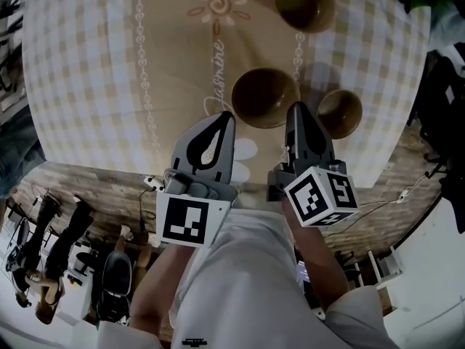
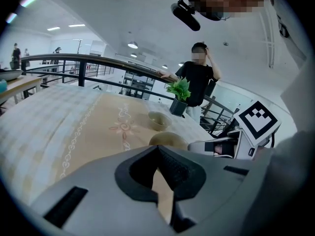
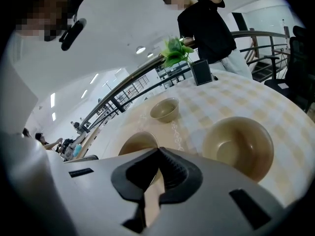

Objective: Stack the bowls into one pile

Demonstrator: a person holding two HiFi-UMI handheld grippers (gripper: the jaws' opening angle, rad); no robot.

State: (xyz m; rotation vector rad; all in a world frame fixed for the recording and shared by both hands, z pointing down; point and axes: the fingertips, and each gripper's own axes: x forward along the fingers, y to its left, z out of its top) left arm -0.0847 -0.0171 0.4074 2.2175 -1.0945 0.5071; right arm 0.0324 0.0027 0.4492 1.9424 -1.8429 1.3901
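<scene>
Three tan bowls stand apart on the checked tablecloth (image 1: 87,86): a far bowl (image 1: 305,3), a large middle bowl (image 1: 264,97) and a smaller bowl (image 1: 340,113) to its right. My left gripper (image 1: 220,117) is shut and empty, its tip just left of the middle bowl's near rim. Also shut and empty, my right gripper (image 1: 298,110) points between the middle and smaller bowls. In the left gripper view the middle bowl (image 2: 167,140) lies just past the tip (image 2: 158,149), the far bowl (image 2: 158,120) beyond. The right gripper view has the smaller bowl (image 3: 238,146) at right, the middle bowl (image 3: 139,144) behind the tip (image 3: 158,151).
A potted plant (image 3: 174,50) in a dark pot (image 3: 202,72) stands at the table's far end. A person in black (image 2: 197,77) stands behind it by a railing (image 2: 98,60). The table's near edge (image 1: 131,167) lies just under my grippers.
</scene>
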